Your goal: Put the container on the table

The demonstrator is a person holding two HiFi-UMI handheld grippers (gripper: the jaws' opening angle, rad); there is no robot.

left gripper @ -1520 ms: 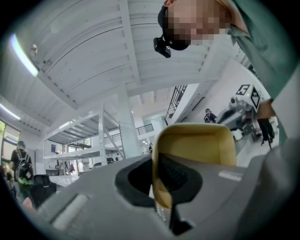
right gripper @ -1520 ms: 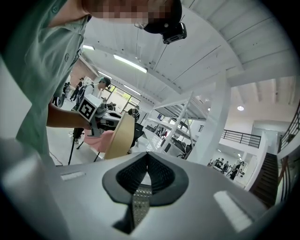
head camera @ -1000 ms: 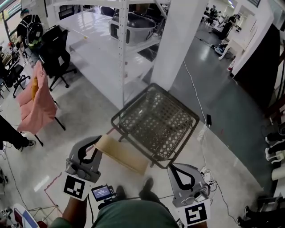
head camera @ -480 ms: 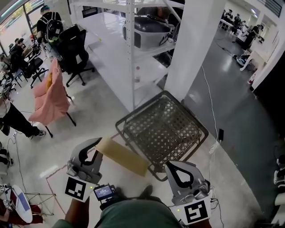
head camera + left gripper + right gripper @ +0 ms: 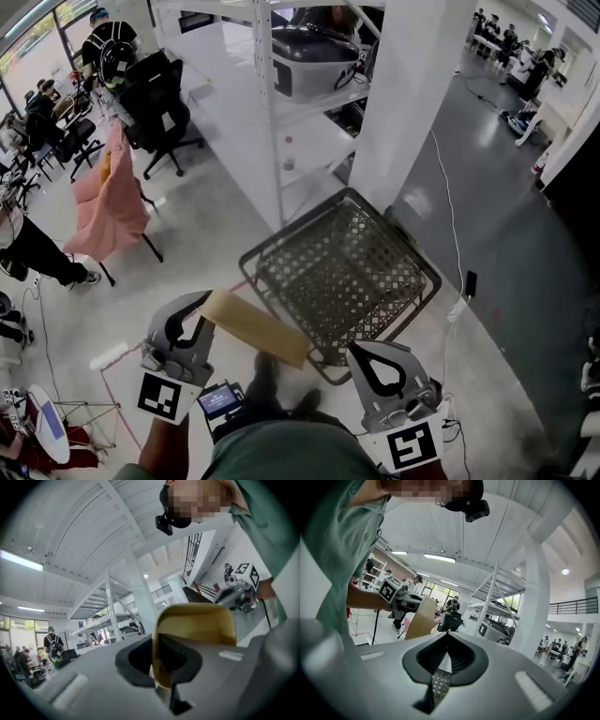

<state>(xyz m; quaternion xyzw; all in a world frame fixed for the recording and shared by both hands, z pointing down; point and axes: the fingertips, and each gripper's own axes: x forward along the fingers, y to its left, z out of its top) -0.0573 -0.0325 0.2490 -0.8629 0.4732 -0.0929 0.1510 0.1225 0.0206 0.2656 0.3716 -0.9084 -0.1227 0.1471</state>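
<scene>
carrying step, i judge: the wire container (image 5: 342, 272) hangs in the air just in front of the white pillar (image 5: 403, 94), not yet set down. the left gripper (image 5: 200, 307) is clamped tight on a tan panel (image 5: 255, 328) at the container's side. the right gripper (image 5: 364, 354) is pinched on its mesh rim. the next move calls for steering left of the pillar, clear of the rack upright (image 5: 265, 112), toward the white table (image 5: 220, 84). the floor left of the pillar gives room.

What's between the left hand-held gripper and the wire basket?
A tan panel, clamped in the left hand-held gripper, reaches to the wire basket in head view.
</scene>
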